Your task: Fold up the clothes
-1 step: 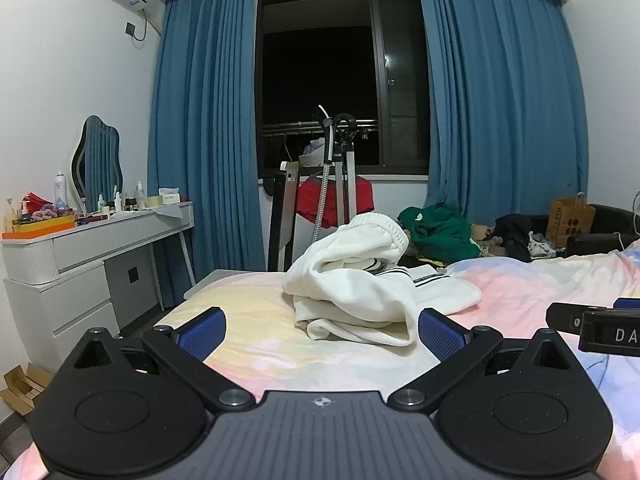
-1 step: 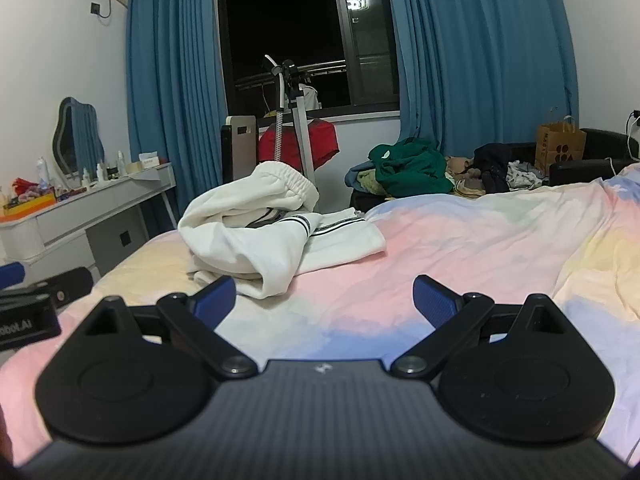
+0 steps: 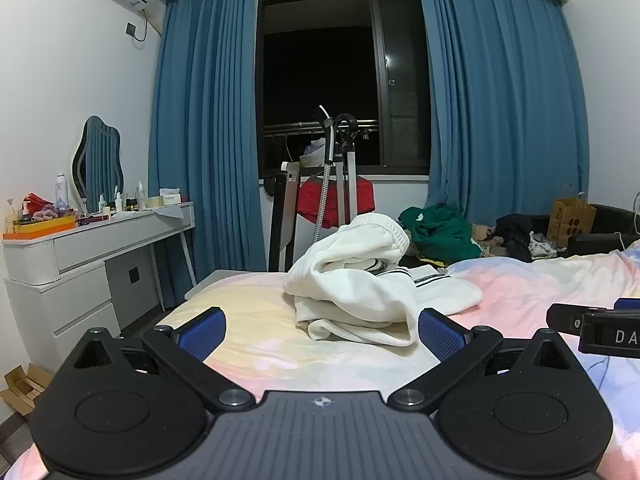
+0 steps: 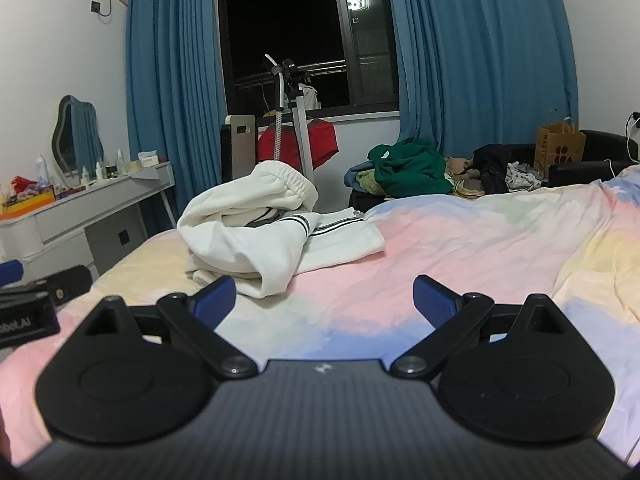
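Note:
A crumpled white garment with black stripes and an elastic waistband lies bunched on the pastel bedspread. My left gripper hovers low over the bed just in front of it, open, with nothing between its blue pads. In the right wrist view the same white garment sits ahead and to the left. My right gripper is open over bare bedspread, its left pad close to the garment's near edge. Each gripper's body shows at the edge of the other's view.
A white dressing table with bottles and a mirror stands at the left. Behind the bed are a garment steamer stand, a red cloth, a green clothes pile and a paper bag. The bedspread stretches away to the right.

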The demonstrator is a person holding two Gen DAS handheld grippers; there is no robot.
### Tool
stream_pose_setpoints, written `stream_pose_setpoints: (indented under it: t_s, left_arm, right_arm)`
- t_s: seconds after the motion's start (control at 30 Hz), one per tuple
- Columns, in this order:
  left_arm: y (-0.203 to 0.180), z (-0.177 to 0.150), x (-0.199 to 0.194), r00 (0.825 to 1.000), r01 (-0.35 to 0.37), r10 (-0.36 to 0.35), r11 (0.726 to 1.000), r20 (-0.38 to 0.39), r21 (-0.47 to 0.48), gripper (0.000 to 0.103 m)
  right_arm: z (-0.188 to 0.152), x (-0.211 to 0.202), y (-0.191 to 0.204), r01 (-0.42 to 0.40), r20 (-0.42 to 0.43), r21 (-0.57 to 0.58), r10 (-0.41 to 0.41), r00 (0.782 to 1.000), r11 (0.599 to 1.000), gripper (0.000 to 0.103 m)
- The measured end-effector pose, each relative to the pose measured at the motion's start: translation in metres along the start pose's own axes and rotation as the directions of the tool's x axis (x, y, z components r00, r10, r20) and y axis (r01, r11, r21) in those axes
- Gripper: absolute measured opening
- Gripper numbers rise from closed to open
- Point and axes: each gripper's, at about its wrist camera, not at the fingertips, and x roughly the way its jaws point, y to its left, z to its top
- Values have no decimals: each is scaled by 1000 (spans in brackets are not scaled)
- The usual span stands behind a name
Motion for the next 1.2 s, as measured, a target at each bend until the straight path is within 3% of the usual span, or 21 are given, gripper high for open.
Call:
stream_pose_setpoints:
  t_s: [0.33,1.2]
  left_arm:
    - [19,0,4,1000,12,-12,1000,-22,3,103]
    - [7,-4,10,999,2,-2,1000,-39,-6,103]
  right_arm:
    - [-1,0,-4,-12,-6,0,12,1000,1000,97]
    - [1,2,-1,-13,-18,12,14,1000,1000,97]
